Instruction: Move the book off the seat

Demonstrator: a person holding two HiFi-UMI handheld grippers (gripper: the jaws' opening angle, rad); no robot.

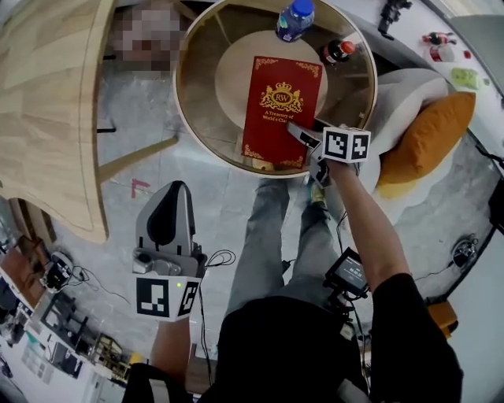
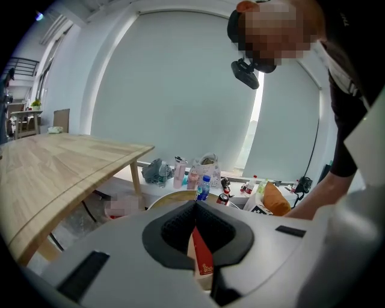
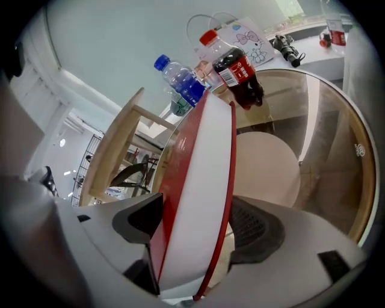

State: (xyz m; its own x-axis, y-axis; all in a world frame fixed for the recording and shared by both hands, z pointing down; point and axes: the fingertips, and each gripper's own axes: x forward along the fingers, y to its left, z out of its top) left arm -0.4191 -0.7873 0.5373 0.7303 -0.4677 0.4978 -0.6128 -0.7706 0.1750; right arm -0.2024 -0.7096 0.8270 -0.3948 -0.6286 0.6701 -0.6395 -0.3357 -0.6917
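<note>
We look steeply down on a round counter (image 1: 179, 90) with a clear glass top and a pale wooden rim. One book (image 1: 279, 110) lies flat on the glass. It is a rectangular hardback with a smooth red cover, a gold crest and gold corner ornaments. It is on the counter, well apart from the seat (image 1: 398, 98), a pale upholstered chair at the right that carries one plump orange cushion (image 1: 429, 138).

Two plastic bottles stand at the far edge of the glass. One is clear with a blue cap (image 1: 294, 19); the other holds a dark drink and has a red cap (image 1: 339, 51).

The right arm stretches forward, forearm bare below a black sleeve, and its claw (image 1: 303, 140) tilts down at the book's near right corner. In the right gripper view the claw's dark ribbed pads stand wide, one on each side of the book's white page block. They bracket the book without clamping it.

The left arm stays close to the body, and its grey claw (image 1: 168, 193) hangs over the grey floor, angled slightly down. Its tips meet, and it holds nothing.
</note>
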